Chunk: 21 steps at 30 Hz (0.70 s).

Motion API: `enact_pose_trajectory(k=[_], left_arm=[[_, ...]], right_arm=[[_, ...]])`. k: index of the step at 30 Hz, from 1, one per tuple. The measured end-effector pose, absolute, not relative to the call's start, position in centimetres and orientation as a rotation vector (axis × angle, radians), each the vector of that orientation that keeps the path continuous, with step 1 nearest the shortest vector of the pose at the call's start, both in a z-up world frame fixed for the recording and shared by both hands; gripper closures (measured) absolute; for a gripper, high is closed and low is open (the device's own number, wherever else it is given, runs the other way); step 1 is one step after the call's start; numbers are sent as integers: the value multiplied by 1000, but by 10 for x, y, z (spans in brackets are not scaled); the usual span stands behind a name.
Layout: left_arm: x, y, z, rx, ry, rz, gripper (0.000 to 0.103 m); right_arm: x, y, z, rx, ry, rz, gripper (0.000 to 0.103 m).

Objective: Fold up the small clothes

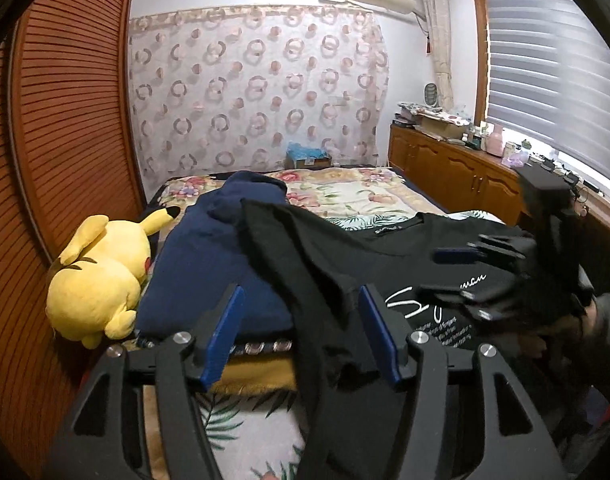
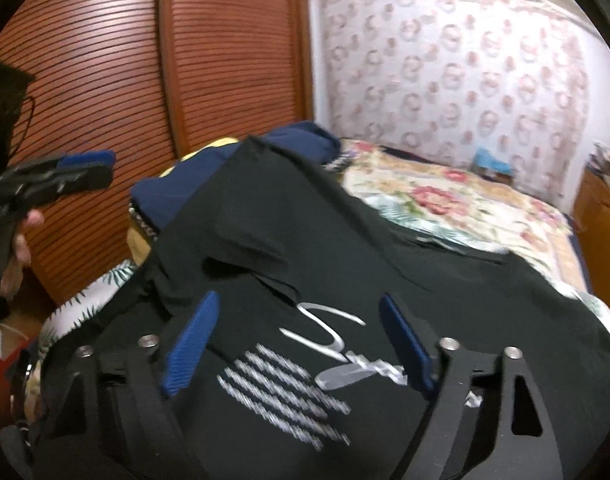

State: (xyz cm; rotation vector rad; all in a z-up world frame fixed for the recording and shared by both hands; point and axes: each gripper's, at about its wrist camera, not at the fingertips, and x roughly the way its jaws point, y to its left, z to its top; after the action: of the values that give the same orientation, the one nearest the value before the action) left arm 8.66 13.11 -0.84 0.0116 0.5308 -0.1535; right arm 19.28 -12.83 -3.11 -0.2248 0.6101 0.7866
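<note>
Bedroom bed carries the black shirt spread at its near edge, a strip lying loose between the left gripper's parted fingers, the right gripper likewise agape above the print, so it may slide off.

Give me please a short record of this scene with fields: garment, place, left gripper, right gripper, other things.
garment: black T-shirt with white print, spread out
place: bed with floral cover
left gripper: open, sleeve fold between the jaws, not pinched
right gripper: open, above the print
other things: navy garment, yellow plush toy
</note>
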Motion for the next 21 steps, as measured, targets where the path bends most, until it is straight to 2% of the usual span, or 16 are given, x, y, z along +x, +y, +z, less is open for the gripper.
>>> enact_pose_trajectory(k=[8,14,16,17,21], left_arm=[[71,139,-23,-13,539,-142,40],[66,138,-36,-16,560,-144,40],[64,138,-38,-23,561,-147,40],[64,138,-38,-25,562,-148,40],[63,135,-41,-28,566,-156,40]], right_arm=[[214,-65,-44,-244,682,896,42],[222,-41,-54,-309,709,884,69],[225,-39,-55,-328,708,869,86],[228,-40,-55,-326,709,865,91],[242,-50,-49,-309,709,845,95]])
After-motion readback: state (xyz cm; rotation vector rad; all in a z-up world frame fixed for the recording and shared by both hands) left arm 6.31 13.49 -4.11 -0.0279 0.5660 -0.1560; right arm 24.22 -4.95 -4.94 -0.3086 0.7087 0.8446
